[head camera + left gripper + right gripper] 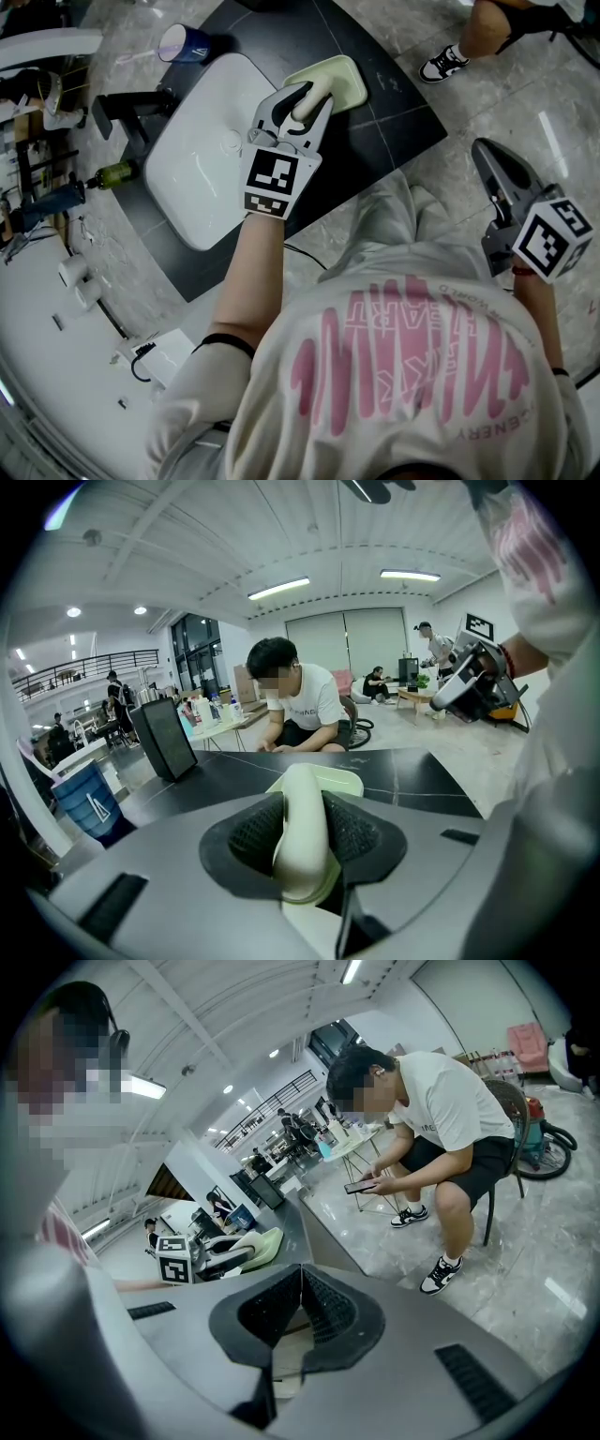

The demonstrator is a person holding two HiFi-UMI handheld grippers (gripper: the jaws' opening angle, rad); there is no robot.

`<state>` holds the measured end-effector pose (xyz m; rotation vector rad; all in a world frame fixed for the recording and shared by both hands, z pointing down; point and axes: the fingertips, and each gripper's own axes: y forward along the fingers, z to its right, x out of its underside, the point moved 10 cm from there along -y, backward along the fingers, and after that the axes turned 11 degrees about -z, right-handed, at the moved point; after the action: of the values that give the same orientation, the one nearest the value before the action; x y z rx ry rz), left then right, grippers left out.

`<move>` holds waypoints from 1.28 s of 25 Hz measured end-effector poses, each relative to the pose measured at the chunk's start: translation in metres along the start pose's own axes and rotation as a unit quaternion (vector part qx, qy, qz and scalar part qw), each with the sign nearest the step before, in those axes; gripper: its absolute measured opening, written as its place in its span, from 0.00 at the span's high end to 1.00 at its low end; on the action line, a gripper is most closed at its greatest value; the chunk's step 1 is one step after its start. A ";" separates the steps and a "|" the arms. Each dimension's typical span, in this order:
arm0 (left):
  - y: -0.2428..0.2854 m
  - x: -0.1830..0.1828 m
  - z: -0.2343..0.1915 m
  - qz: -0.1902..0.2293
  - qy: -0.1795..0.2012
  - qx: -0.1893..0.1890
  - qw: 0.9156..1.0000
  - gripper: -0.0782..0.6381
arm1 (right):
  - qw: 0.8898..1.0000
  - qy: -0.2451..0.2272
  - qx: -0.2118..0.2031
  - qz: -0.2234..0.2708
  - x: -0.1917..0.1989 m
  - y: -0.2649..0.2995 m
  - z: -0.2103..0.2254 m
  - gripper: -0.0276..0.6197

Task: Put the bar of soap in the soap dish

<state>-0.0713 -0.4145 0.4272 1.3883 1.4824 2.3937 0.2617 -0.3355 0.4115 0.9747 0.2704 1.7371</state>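
The left claw (298, 111) is pinching the pale bar of soap (302, 827) on edge at the left rim of the soap dish (352, 82). Released here, it risks tipping onto the tabletop (384, 131). The right claw (301, 1283) is hanging pressed together, empty.

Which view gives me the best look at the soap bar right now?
Left gripper view: the soap bar fills the centre, clamped in the left gripper, with the soap dish just beyond. Head view shows only its end poking past the gripper; right gripper view shows it tiny and far off.
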 end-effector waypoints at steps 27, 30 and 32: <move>-0.001 -0.004 -0.003 0.030 -0.014 0.009 0.999 0.73 | 1.000 -0.002 0.003 -0.008 0.004 0.002 -0.012 0.93; -0.001 -0.005 -0.003 0.032 -0.014 0.010 0.999 0.73 | 1.000 0.002 0.007 -0.010 0.004 0.001 -0.013 0.93; 0.000 -0.006 -0.003 0.035 -0.016 0.010 0.999 0.73 | 1.000 0.003 0.008 -0.012 0.004 0.000 -0.012 0.93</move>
<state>-0.0694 -0.4191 0.4229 1.4997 1.4797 2.3892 0.2525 -0.3287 0.4056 0.9747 0.2995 1.7187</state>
